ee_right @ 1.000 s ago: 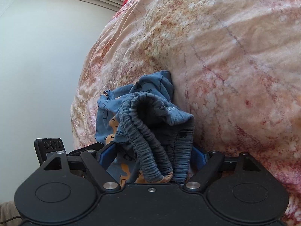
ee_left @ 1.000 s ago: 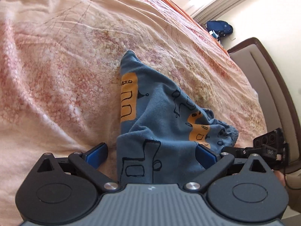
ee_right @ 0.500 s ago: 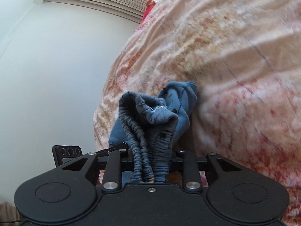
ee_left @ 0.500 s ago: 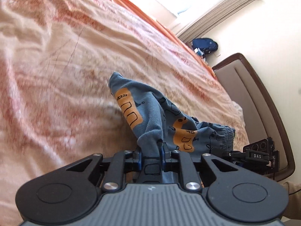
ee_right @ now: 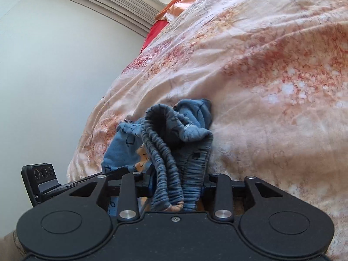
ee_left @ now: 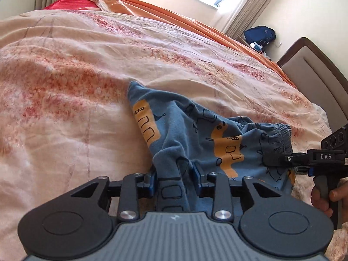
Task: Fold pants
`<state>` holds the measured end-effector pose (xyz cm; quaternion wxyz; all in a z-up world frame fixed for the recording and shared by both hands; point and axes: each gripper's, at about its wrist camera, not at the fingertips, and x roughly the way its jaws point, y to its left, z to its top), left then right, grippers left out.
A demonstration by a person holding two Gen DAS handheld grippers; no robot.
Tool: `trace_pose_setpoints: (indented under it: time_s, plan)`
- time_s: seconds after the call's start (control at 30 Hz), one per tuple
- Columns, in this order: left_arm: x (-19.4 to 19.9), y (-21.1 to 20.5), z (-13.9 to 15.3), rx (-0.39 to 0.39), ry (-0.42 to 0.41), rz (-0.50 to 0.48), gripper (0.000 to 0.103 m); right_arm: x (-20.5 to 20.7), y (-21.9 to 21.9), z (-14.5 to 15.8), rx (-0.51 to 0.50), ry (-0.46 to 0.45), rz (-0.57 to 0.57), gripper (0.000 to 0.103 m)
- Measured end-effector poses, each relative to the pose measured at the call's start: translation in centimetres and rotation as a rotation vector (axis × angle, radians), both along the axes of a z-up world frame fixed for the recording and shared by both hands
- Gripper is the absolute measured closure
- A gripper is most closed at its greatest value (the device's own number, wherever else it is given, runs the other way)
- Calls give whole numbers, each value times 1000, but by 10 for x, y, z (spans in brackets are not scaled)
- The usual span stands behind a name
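1. The blue pants (ee_left: 191, 134), printed with orange patches and black line drawings, lie bunched on the bed's bedspread (ee_left: 87, 69), near its front edge.
2. The left tool (ee_left: 175, 179) is closed to a narrow gap and grips a fold of the pants' blue fabric between its blue pads (ee_left: 151, 181); the cloth rises from the grip and spreads away over the bedspread.
3. The right tool (ee_right: 177, 187) is also closed narrow and clamps the gathered elastic waistband (ee_right: 165, 152), which stands up in a ruffled loop above its fingers.
4. In the left wrist view the right tool (ee_left: 280, 159) reaches in from the right edge and pinches the waistband end of the pants; a hand (ee_left: 330, 198) holds its handle.
5. In the right wrist view the left tool (ee_right: 117, 173) shows at the lower left, its tip against the pants; its grip is hidden there.
6. One pant end (ee_left: 136, 89) points away from the tools and rests flat on the bedspread.
7. The bedspread is cream with pink and red mottled patterns, and it is wrinkled.
8. An orange sheet (ee_left: 174, 15) runs along the far side of the bed, with a red pillow (ee_left: 71, 3) at the far corner.
9. A padded headboard (ee_left: 315, 76) with a dark wooden frame stands to the right, and a dark blue bag (ee_left: 260, 35) sits beyond it near the curtains (ee_left: 245, 10).
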<state>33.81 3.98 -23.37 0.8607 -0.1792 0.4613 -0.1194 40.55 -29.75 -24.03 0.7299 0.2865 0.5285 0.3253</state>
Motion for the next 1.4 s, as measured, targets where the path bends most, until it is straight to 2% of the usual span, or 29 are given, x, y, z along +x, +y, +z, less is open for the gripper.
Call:
trace_pose_setpoints:
  time_s: [0.07,0.13,0.2,0.23,0.27,0.3,0.33,0.47,0.6,0.7,0.8,0.9,0.97,1.07,1.17,1.4]
  plan:
    - [-13,7,2,1,6,21,51,-15,-21,4,33,-11,-44,45]
    - [-37,9,12,28,5,20,46,-33,-35,21,13,-44,-58,21]
    - [-66,7,31,75,-1,26,32,-60,-45,48,-2,-80,-45,18]
    - [-84,3,46,101,-14,43,29,-79,-46,68,-25,-111,-30,16]
    - [-100,0,59,101,-26,61,17,-97,-45,89,-54,-149,-13,14]
    - [-115,-3,72,96,-30,84,5,-115,-43,108,-80,-177,-7,6]
    - [-132,-6,89,101,-37,124,2,-131,-41,127,-109,-197,-1,1]
    - [-185,-20,144,121,-4,178,0,-192,-26,194,-233,-217,-12,1]
    - [-227,-31,192,110,19,203,0,-229,1,244,-375,-275,19,1]
    - [-239,-36,222,118,-24,195,0,-244,17,265,-476,-348,17,1]
    - [-235,-37,245,119,-51,191,0,-249,23,274,-501,-392,-19,1]
    - [-227,-44,263,129,-94,167,0,-246,26,277,-500,-386,-36,1]
    - [-225,-49,270,147,-122,164,0,-249,27,286,-504,-405,-38,1]
    - [-223,-57,272,183,-116,163,0,-252,26,291,-520,-423,-37,1]
    - [-223,-64,269,207,-109,135,0,-253,21,290,-509,-403,-52,1]
    - [-229,-78,259,213,-80,92,0,-258,15,293,-488,-394,-59,1]
